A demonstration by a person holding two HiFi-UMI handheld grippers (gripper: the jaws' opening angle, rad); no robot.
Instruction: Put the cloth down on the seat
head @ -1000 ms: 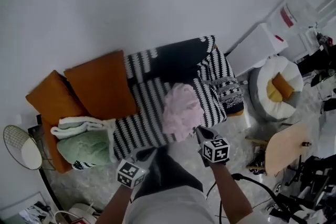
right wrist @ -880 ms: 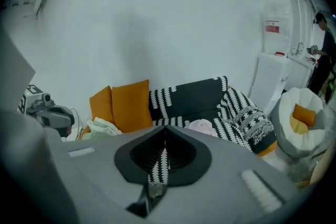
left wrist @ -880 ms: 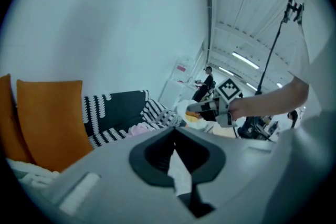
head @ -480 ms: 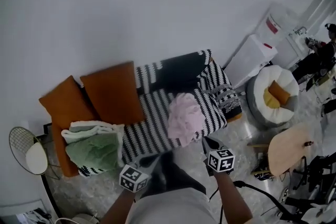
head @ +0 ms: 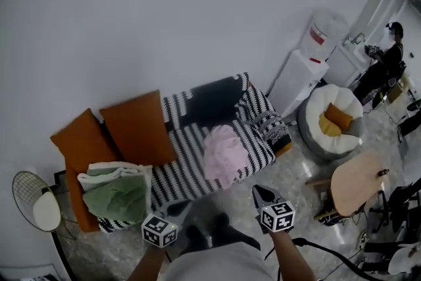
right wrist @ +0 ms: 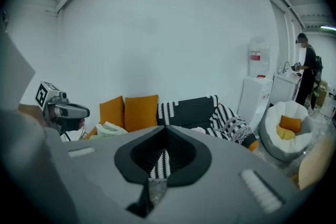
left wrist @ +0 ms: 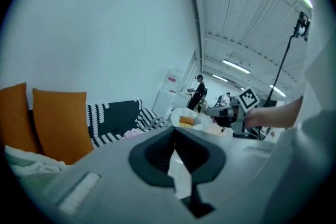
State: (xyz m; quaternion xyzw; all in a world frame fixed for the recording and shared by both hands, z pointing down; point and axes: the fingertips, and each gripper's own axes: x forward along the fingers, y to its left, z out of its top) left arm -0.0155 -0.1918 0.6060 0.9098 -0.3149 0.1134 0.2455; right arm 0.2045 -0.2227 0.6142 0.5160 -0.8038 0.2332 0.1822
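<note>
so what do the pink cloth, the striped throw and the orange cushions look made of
Cloth: soft thin fabric, matte; it lies in a crumpled, puffy heap.
Throw: probably knitted or woven yarn, matte; jagged-edged black and white bands, draping over the front edge.
Cushions: likely plain fabric covers, matte orange, smooth and taut; weave too small to tell.

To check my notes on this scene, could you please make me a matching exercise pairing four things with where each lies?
Things:
1. pink cloth
2. orange cushions
3. green blanket
4. white beanbag

Places:
A. on the floor, right of the sofa
B. leaning against the sofa's back, left part
C. on the striped seat, right of middle
D. on the seat's left end

Pairs: 1-C, 2-B, 3-D, 4-A.
</note>
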